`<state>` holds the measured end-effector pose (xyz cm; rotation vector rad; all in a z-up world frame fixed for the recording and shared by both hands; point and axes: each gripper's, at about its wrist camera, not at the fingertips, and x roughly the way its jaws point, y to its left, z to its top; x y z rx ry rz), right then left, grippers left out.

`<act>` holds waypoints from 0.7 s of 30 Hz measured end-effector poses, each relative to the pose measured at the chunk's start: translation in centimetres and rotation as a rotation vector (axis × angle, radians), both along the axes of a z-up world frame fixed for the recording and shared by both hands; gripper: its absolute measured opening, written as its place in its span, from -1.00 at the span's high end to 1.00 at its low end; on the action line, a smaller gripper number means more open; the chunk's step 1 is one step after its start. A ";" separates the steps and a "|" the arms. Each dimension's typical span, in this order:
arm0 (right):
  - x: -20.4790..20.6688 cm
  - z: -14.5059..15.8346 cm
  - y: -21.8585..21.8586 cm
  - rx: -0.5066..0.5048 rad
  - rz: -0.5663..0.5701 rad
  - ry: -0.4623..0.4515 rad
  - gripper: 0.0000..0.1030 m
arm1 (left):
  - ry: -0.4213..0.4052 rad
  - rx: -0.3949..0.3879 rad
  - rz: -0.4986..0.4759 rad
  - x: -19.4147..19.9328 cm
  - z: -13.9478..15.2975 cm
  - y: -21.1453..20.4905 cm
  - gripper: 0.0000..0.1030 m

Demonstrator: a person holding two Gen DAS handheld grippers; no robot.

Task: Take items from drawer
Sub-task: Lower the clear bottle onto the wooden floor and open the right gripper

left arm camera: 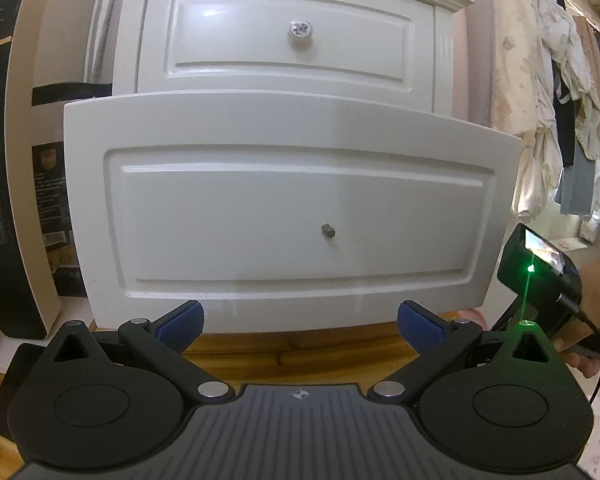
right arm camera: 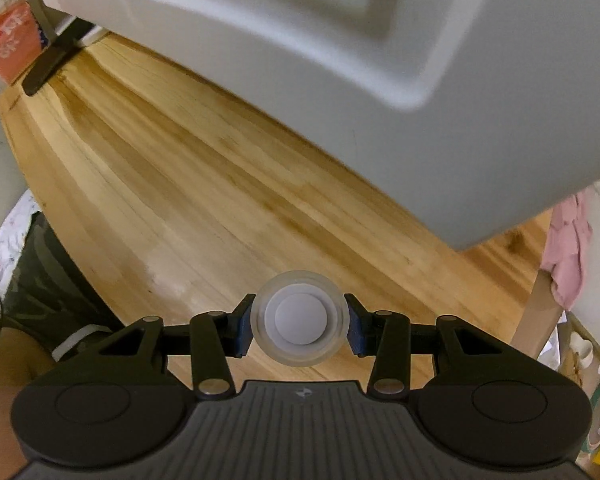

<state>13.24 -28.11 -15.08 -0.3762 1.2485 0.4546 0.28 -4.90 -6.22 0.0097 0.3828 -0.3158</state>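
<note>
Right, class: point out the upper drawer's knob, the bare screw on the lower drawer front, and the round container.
Upper drawer knob (left arm camera: 300, 30), left wrist view, its patterned face.
Bare screw (left arm camera: 328, 231), left wrist view, its tip.
Round container (right arm camera: 300, 319), right wrist view, its white centre.

— What furniture stands in the room?
— A white nightstand on a wooden floor. Just beside it on the left stands a tall heater, black and cream.
— And on the right side?
— Clothes hang there in a row, mostly pale, some dark. A pink cloth is near the floor.
— How is the light?
— Soft; it shines on the white paint.
</note>
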 end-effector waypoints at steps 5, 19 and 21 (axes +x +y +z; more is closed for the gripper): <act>0.2 -1.3 -0.5 -0.013 -0.017 0.007 0.14 | 0.042 -0.016 -0.018 0.5 -0.3 -0.1 -1.00; 0.6 -3.7 -1.5 -0.019 -0.048 0.030 0.14 | 0.038 0.005 -0.019 0.6 -0.9 -1.0 -1.00; 0.6 -4.0 -1.5 -0.021 -0.048 0.031 0.14 | 0.043 0.005 -0.018 0.7 -1.0 -1.0 -1.00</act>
